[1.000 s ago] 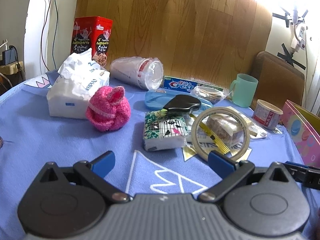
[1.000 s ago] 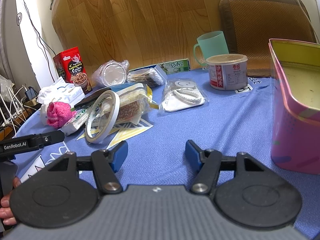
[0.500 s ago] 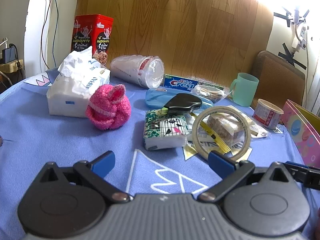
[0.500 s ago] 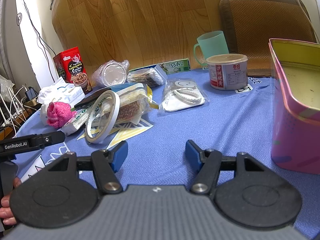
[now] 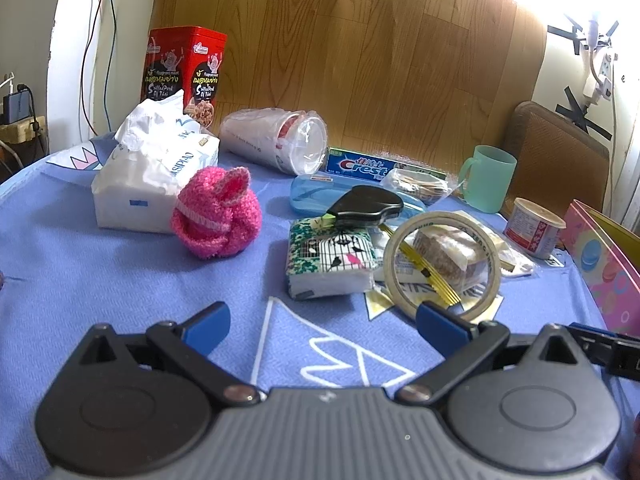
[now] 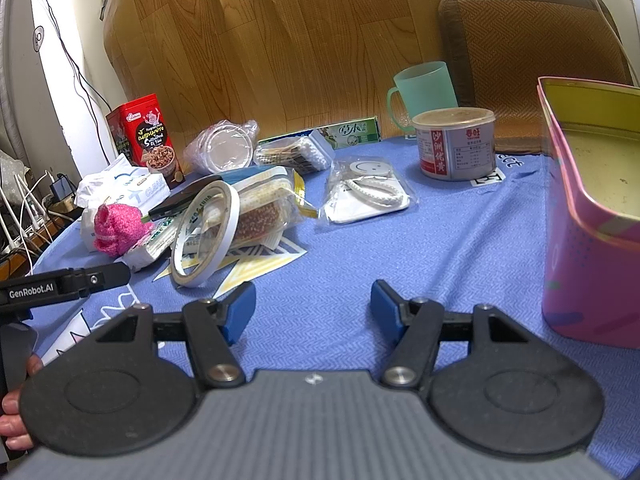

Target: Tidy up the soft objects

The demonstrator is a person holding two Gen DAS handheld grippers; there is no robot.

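A fuzzy pink knitted ball (image 5: 218,218) (image 6: 116,226) lies on the blue tablecloth (image 5: 60,264) beside a white tissue pack (image 5: 148,176). A small patterned tissue packet (image 5: 330,258) lies right of the ball, with a black case (image 5: 366,204) resting on it. My left gripper (image 5: 322,324) hovers open over bare cloth in front of them, nothing between its blue pads (image 5: 206,326). My right gripper (image 6: 312,310) is open too, above bare cloth, with a pink tin box (image 6: 592,208) open-topped at its right.
A tape roll (image 5: 442,264) leans on wrapped snacks (image 5: 446,252). Behind stand a red tin (image 5: 182,72), bagged plastic cups (image 5: 276,140), toothpaste box (image 5: 368,166), green mug (image 5: 486,178), small can (image 6: 454,144), bagged white cord (image 6: 368,194). A wooden board closes the back.
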